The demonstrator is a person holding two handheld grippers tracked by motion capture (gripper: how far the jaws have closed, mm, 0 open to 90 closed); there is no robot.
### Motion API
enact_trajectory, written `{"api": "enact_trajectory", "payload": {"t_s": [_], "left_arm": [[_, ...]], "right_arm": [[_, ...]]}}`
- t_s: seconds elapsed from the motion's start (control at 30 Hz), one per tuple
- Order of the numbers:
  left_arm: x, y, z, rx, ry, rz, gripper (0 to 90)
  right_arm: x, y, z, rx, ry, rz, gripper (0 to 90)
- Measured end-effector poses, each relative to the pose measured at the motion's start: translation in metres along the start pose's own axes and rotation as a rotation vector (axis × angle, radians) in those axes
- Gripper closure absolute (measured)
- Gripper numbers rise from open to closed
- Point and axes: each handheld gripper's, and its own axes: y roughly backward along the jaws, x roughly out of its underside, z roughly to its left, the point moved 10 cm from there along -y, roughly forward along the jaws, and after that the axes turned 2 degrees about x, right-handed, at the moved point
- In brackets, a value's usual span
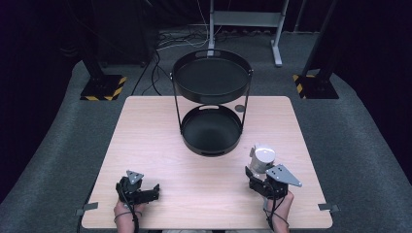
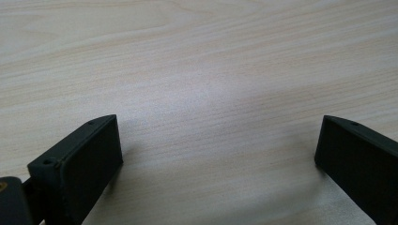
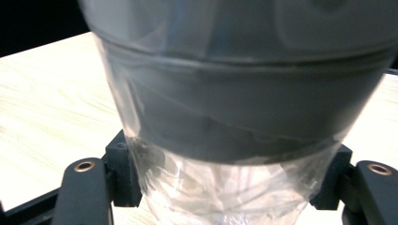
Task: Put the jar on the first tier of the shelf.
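Our left hand [image 1: 127, 209] rests at the near left edge of the table [image 1: 160, 145], its gripper [image 1: 154, 190] lying low on the wood and pointing right across the front. In the left gripper view its jaws stand wide apart over bare wood grain, nothing between them.

Our right hand [image 1: 278, 206] sits at the near right edge, its gripper [image 1: 252, 171] angled forward and slightly left. Its jaws are clamped on a cup [image 1: 262, 158], a clear plastic one with a grey band and whitish top, wrapped in film. In the right gripper view the cup [image 3: 234, 117] looms close, the two jaws pressing its lower clear part from either side. Whether its base touches the table we cannot tell.

Count: two grippers, one cup, one two-tier stand [image 1: 212, 104] with two round black trays, one small dark disc [image 1: 239, 108] on the table by the stand's right leg.

The stand sits mid-table toward the far edge, well apart from the left gripper, its lower tray near the cup. Open wood lies between cup and lower tray. Beyond the table: grey carpet, cables, a metal frame, two yellow-and-black striped bases.
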Motion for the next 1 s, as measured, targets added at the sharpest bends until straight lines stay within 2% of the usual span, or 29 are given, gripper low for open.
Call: {"api": "enact_trajectory", "payload": {"t_s": [1.0], "left_arm": [[0.0,0.0,0.0,0.0,0.0,0.0,0.5]], "right_arm": [[-0.019,-0.024,0.011,-0.042,0.024,0.005,29.4]]}}
